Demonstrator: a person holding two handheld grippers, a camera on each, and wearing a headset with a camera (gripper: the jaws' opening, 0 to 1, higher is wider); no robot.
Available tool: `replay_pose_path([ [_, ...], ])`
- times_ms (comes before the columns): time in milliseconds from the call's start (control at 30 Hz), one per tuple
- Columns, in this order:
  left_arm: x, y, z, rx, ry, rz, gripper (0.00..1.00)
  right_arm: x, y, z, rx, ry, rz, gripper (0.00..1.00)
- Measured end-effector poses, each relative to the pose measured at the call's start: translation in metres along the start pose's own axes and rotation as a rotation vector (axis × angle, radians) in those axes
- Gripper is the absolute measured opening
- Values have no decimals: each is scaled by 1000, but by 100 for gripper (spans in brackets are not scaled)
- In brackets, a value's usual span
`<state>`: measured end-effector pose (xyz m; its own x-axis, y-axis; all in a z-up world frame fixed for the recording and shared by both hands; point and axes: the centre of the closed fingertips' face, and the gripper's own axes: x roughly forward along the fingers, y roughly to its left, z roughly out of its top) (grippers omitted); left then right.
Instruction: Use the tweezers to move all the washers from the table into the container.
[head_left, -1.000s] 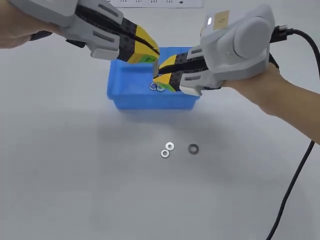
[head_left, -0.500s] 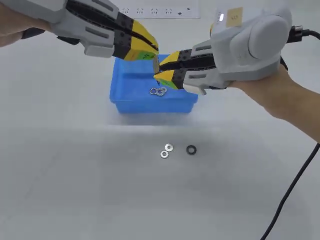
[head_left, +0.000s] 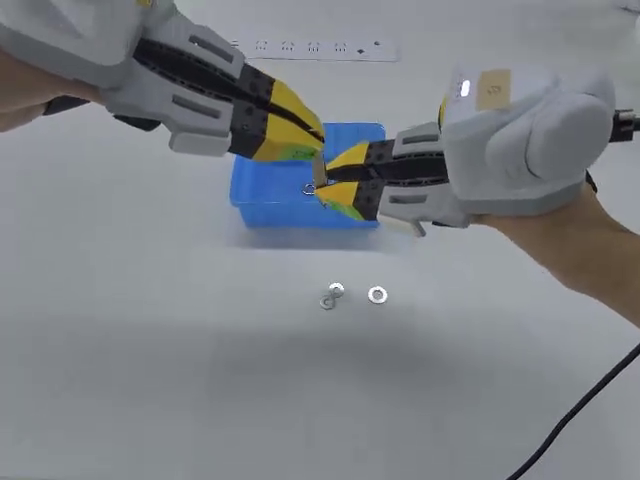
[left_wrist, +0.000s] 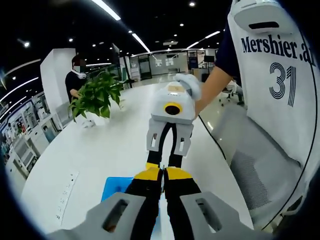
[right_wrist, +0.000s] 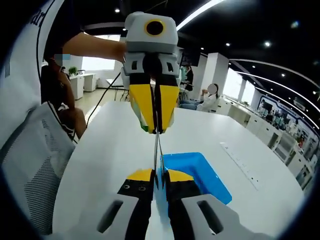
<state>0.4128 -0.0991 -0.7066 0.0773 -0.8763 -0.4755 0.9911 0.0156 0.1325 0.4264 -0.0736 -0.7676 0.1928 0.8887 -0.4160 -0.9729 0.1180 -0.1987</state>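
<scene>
The white table (head_left: 150, 350) is smooth and bare, with open room on your near and left sides. The blue plastic container (head_left: 280, 213), a shallow rectangle, sits far of centre. Three flat metal ring washers (head_left: 377, 294) lie on the table just near of it. Your left gripper (head_left: 319, 151) and right gripper (head_left: 323, 187) meet tip to tip above the container. Both are narrow, and each seems to pinch the thin steel tweezers (right_wrist: 157, 150).

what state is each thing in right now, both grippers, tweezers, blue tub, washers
left gripper: shut on the thin metal tweezers
right gripper: shut on the tweezers' other end
blue plastic container: upright, open on top
silver washers: lying flat on the white table, not yet in the container
</scene>
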Motion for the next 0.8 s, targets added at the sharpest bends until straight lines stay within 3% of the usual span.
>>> replay_pose_path([
  [200, 6, -24, -1, -22, 0, -21, 6, -5, 26, -5, 15, 10, 18, 10],
  [433, 16, -48, -13, -69, 0, -41, 6, -6, 55, -22, 44, 36, 57, 10],
  [800, 23, -59, -31, -136, 0, -41, 6, 0, 70, -39, 77, 60, 90, 10],
])
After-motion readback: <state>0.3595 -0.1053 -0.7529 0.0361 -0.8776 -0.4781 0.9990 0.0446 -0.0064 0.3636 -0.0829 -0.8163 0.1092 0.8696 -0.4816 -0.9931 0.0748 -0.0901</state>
